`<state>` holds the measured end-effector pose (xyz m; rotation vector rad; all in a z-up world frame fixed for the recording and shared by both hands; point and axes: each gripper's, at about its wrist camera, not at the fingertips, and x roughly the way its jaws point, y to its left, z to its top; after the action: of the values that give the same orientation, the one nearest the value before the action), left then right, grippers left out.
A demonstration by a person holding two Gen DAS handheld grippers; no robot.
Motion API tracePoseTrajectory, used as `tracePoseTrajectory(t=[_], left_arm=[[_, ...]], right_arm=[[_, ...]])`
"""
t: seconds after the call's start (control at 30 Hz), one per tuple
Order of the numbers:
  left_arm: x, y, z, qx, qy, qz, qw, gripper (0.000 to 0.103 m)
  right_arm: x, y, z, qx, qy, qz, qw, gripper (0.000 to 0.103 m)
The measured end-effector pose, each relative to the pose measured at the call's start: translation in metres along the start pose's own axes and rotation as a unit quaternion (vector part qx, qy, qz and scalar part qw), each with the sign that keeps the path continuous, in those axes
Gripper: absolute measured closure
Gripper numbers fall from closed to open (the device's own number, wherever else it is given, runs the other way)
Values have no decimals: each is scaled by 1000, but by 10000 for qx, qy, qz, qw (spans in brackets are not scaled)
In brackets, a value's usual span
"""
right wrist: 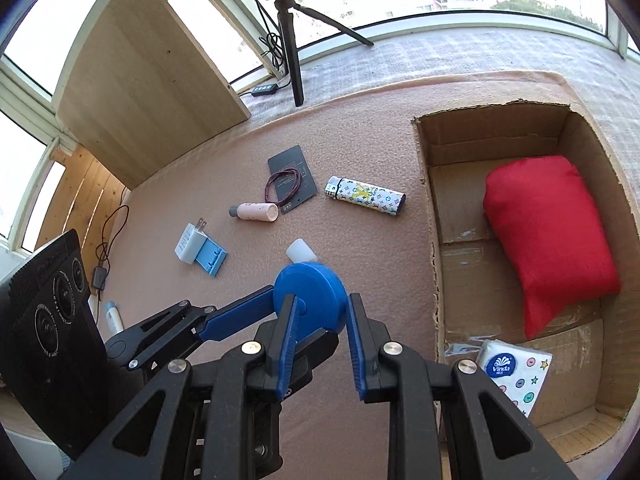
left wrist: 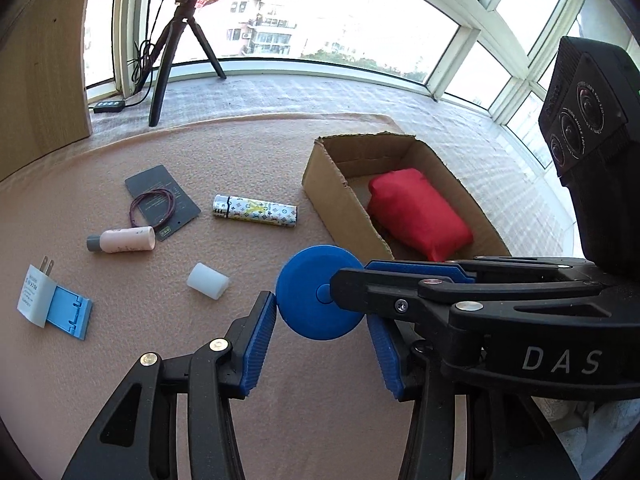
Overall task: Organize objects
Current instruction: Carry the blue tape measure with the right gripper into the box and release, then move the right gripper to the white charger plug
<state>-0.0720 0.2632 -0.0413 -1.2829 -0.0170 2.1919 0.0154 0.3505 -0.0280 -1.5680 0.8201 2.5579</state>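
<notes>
**Blue disc between two grippers, box edge close on the right**

Left gripper (left wrist: 322,312): fingers spread around the blue disc (left wrist: 320,292). Left pad (left wrist: 260,344) touches the disc's rim; the right pad sits behind the other tool, so whether it clamps I cannot tell.

Right gripper (right wrist: 320,320): comes in across the left one from the right, fingers on either side of the same disc (right wrist: 310,294). Its blue pads sit against the rim in the right wrist view, yet a firm hold is not clear (contact zone partly hidden by the finger bodies).

Disc hangs above the pink mat (left wrist: 160,360), just left of the cardboard box (left wrist: 320,176). The box's torn near wall is the closest edge. Bare mat lies below and behind the grippers, towards the camera.

Inside the box: red pouch (right wrist: 548,236) along the right side, tissue pack (right wrist: 516,376) at the near corner; the floor on the left side is bare.

Outward on the mat:
- white cylinder (left wrist: 208,281) just beyond the disc
- patterned lighter (left wrist: 256,210) near the box wall
- pink bottle (left wrist: 122,239) touching a dark card (left wrist: 162,200) with a looped hair tie (left wrist: 152,204)
- white plug (left wrist: 36,294) on a blue holder (left wrist: 70,316), far left

Tripod (left wrist: 176,44) stands on the sill beyond the mat's far edge, well apart.
</notes>
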Motion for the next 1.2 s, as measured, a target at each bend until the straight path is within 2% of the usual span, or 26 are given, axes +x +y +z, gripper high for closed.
tracePoseTrajectory(t=[0.37,0.47,0.5,0.57,0.6,0.73,0.87,1.0,1.2], left_arm=[[36,-69,32,398,37,-256,9989,52],[50,-77,37,439,218,-310,9983,51],[53,-79,38,449,270,-223,9984,51],[54,-80,37,460,239,-26,9987,45],[53,-80,37,452,212,31,9987,44],[34,-59,31,143,-51,234,9996,41],[6,-24,18,-254,-327,600,9973,32],[-21,16,5,-712,-525,928,9917,29],[-62,61,-22,-1140,-704,1444,9804,21]], right_arm=[[-36,-58,10,376,-312,-198,9986,81],[-40,-66,13,319,-377,-232,9985,80],[-41,-66,14,267,-397,-373,9982,78],[-44,-68,16,166,-480,-624,9968,59],[-46,-68,17,128,-524,-699,9961,56],[-45,-54,21,-212,-510,-852,9948,54],[-38,-30,24,-466,-465,-802,9946,52],[-29,3,25,-788,-497,-849,9920,51],[-14,37,16,-980,-498,-722,9913,44]])
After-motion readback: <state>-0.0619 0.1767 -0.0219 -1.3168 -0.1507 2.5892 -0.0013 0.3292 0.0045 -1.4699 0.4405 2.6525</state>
